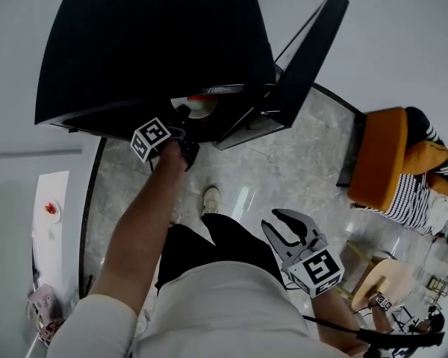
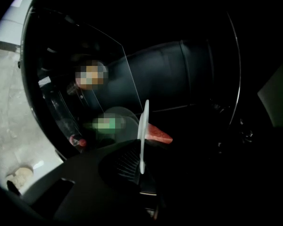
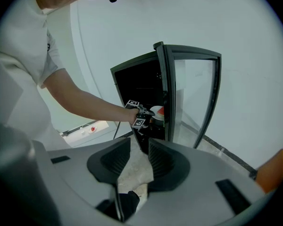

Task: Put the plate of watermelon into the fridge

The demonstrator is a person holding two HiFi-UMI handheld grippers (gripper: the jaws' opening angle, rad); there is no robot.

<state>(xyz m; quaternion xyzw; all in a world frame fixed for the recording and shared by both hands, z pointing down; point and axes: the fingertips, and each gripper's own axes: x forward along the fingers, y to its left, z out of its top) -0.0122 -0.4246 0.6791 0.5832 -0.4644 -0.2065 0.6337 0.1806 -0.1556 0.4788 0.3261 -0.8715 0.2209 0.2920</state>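
Observation:
A white plate point(image 1: 198, 107) with a red watermelon slice point(image 2: 158, 134) is held at the mouth of the black fridge point(image 1: 157, 43). My left gripper point(image 1: 185, 119) is shut on the plate's rim. In the left gripper view the plate point(image 2: 143, 126) shows edge-on between the jaws of my left gripper point(image 2: 142, 171), inside the dark fridge. The fridge's glass door point(image 1: 306, 58) stands open to the right. My right gripper point(image 1: 272, 221) hangs low by the person's right hip, open and holding nothing. The right gripper view shows its jaws apart point(image 3: 139, 152), with the plate point(image 3: 157, 111) far ahead.
An orange chair point(image 1: 381, 159) with striped cloth stands at the right, with a wooden stool point(image 1: 384, 282) below it. A white counter point(image 1: 52, 209) holding something red lies at the left. A bottle with a red cap point(image 2: 78, 140) sits at the fridge's left side. The floor is marble point(image 1: 284, 170).

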